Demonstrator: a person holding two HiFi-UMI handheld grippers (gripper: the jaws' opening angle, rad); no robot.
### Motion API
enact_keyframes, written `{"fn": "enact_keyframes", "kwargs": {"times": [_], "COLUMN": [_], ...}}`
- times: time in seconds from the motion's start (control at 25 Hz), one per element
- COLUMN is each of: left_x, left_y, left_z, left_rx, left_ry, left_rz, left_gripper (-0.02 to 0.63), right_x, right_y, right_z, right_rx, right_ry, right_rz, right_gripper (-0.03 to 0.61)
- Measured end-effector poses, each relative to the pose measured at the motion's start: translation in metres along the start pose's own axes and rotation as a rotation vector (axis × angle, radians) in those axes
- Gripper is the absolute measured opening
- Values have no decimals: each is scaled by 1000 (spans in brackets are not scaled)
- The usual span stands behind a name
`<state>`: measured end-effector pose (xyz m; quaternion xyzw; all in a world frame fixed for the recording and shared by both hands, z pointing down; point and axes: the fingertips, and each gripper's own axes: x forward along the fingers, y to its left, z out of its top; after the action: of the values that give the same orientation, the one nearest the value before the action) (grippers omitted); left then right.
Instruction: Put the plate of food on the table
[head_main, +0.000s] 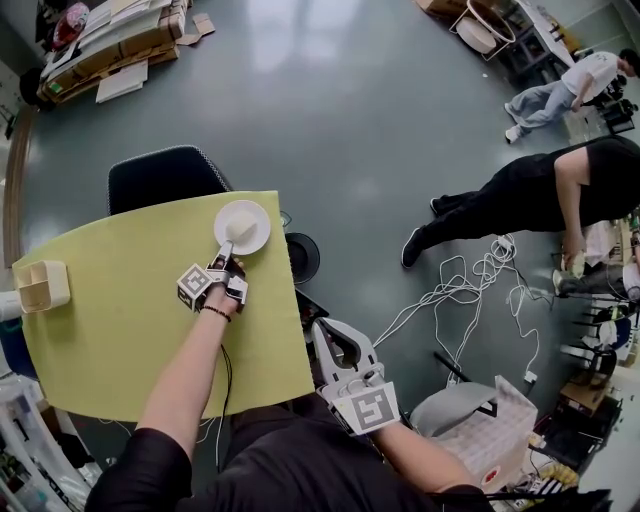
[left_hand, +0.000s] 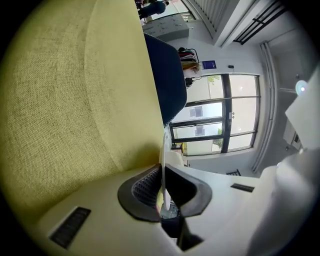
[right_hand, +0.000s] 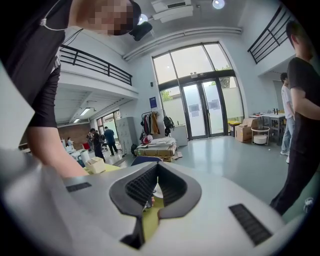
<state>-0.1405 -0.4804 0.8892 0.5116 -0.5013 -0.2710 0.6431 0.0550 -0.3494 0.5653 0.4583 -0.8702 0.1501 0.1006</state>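
The plate (head_main: 259, 215) lies over the far part of the yellow-green table (head_main: 120, 320), near its right corner, with a pale mound of food (head_main: 240, 226) on it; what the food is cannot be made out. The left gripper (head_main: 229, 258) reaches in from the near side. In the left gripper view its jaws are clamped on the plate's rim, which shows there only as a thin white line seen edge-on between the dark pads. The rest of the plate is hidden behind the jaws. No view settles whether the plate rests flat on the cloth or hangs just above it.

The right gripper (head_main: 322, 335) is held off the table's right edge, close to the person's body and well apart from the plate. Its own view shows the jaw tips together with nothing gripped; through the gap behind them only a sliver of yellow cloth and a bit of white show.

A beige holder (head_main: 42, 285) sits at the table's left edge, partly cut off by the curve of the head view. A dark chair (head_main: 165, 175) stands at the far side, its seat hidden under the tabletop. On the floor to the right, white cables (head_main: 460, 285) trail near a person in black (head_main: 530, 190) who bends forward.
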Motion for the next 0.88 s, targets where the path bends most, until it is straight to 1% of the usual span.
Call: {"fn": "enact_keyframes", "kwargs": {"times": [0.12,0.24,0.4,0.48,0.56,0.64,0.68,0.72,0.88], "left_x": [3,7,8,7,8,9,9,9,8], "left_y": [5,8,12,12,10,8,8,7,7], "left_z": [1,3,0,-1,1,3,4,5,11], "left_rx": [10,1,-6,6,43,94,124,159,328], "left_ry": [-2,-15,-36,-46,-55,-57,-57,-58,-55], "left_rz": [17,36,97,127,156,194,217,241,336], "left_gripper": [18,18,18,18,20,23,53,67,90], "right_x": [1,6,6,3,1,0,-1,-2,-5], "right_y": [-5,-8,-4,-5,-6,-4,-4,-3,-4], "right_z": [-6,-7,-8,-11,-12,-12,-13,-14,-14], "right_rx": [-6,-3,4,5,7,7,7,6,9], "right_ry": [13,25,4,22,41,35,37,37,14], "right_rz": [-8,-20,0,-11,-27,-25,-24,-23,-32], "right_gripper": [12,12,12,12,12,12,12,12,12]}}
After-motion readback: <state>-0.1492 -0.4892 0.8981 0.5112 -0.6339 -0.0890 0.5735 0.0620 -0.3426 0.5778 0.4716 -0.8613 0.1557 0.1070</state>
